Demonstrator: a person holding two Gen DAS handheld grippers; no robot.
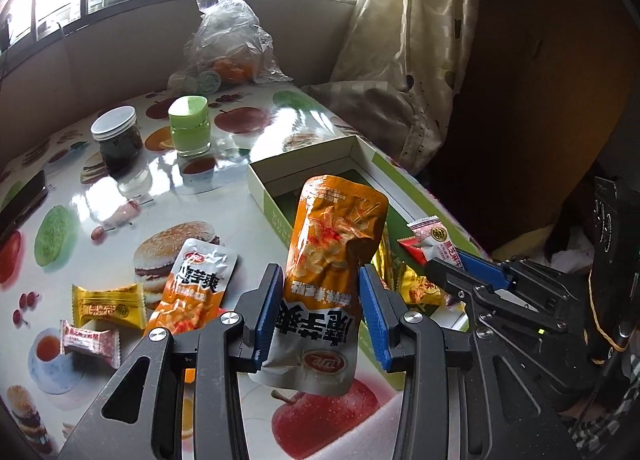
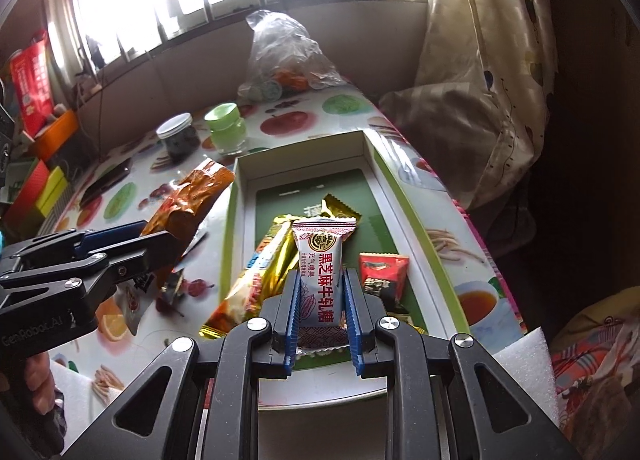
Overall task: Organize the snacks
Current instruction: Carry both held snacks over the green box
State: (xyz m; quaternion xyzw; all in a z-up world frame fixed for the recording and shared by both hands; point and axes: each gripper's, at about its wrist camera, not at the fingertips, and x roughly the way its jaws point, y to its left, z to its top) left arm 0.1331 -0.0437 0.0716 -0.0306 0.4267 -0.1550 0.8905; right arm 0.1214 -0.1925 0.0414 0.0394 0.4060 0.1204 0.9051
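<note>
My left gripper (image 1: 322, 292) is shut on an orange snack pouch (image 1: 334, 244) and holds it upright above the table, beside the near left wall of an open white-and-green box (image 1: 264, 180). My right gripper (image 2: 322, 292) is shut on a white nougat candy (image 2: 320, 264) over the box (image 2: 384, 176), which holds a gold packet (image 2: 256, 272) and a red-black packet (image 2: 382, 272). On the table lie another orange pouch (image 1: 192, 284), a yellow candy (image 1: 108, 306) and a pink-white candy (image 1: 90, 342).
A white-lidded dark jar (image 1: 116, 136) and a green-lidded jar (image 1: 190, 124) stand behind the box. A clear plastic bag (image 1: 228, 44) sits at the back by the window wall. A dark phone (image 1: 22, 202) lies at the left. A curtain (image 1: 404, 48) hangs at the right.
</note>
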